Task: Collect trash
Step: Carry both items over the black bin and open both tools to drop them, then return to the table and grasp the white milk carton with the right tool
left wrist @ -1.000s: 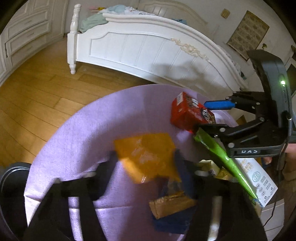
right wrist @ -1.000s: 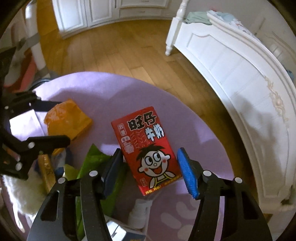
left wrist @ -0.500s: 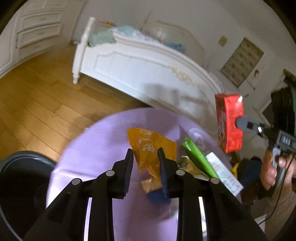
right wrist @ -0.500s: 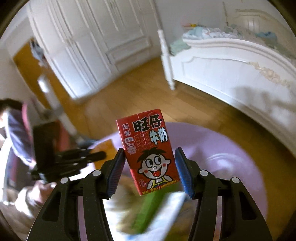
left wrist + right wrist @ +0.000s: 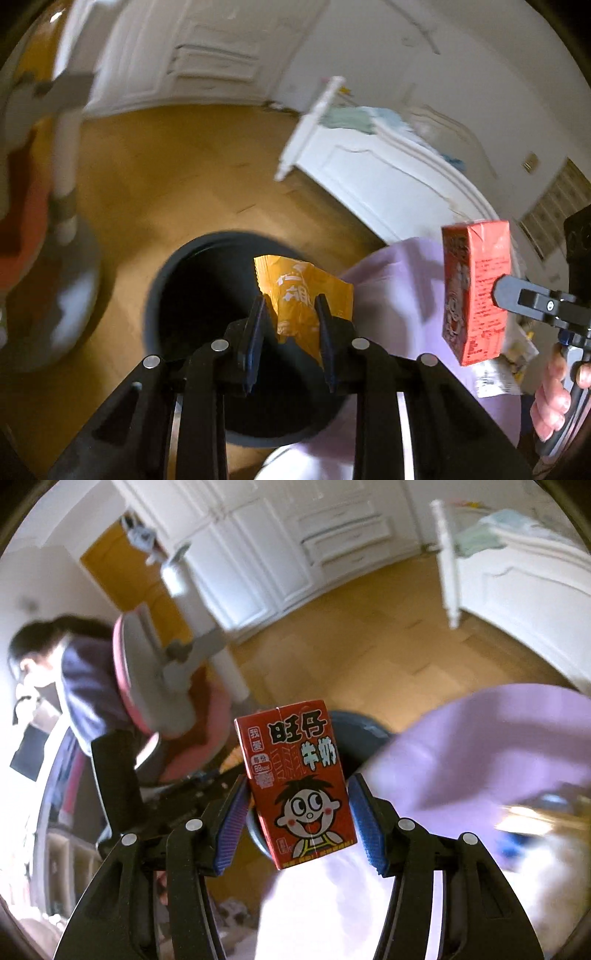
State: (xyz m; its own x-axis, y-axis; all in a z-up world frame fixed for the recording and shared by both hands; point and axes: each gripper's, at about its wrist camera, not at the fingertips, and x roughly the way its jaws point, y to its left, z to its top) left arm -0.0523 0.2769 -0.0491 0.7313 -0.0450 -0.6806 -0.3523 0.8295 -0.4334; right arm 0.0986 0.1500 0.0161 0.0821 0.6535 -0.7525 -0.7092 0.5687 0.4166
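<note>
With the left gripper [image 5: 290,314] clamped on one crinkled orange foil wrapper [image 5: 303,295] above the one round black bin [image 5: 184,266] and the right gripper [image 5: 297,812] clamped on one red milk carton [image 5: 299,782] beside the lilac tablecloth [image 5: 399,295], a release short of the rim may drop either item onto the floor.

The orange wrapper [image 5: 303,295] looks like crinkled glossy foil. The red milk carton [image 5: 301,781] is smooth printed card with a slight sheen. A matt lilac cloth [image 5: 491,746] covers the desk. The bin [image 5: 162,280] is dull dark plastic, the floor [image 5: 177,177] varnished wood, the bed frame [image 5: 384,181] white painted wood. The right hand-held gripper [image 5: 298,821] has ribbed blue pads [image 5: 371,830] on matt black plastic with metal rivets.
</note>
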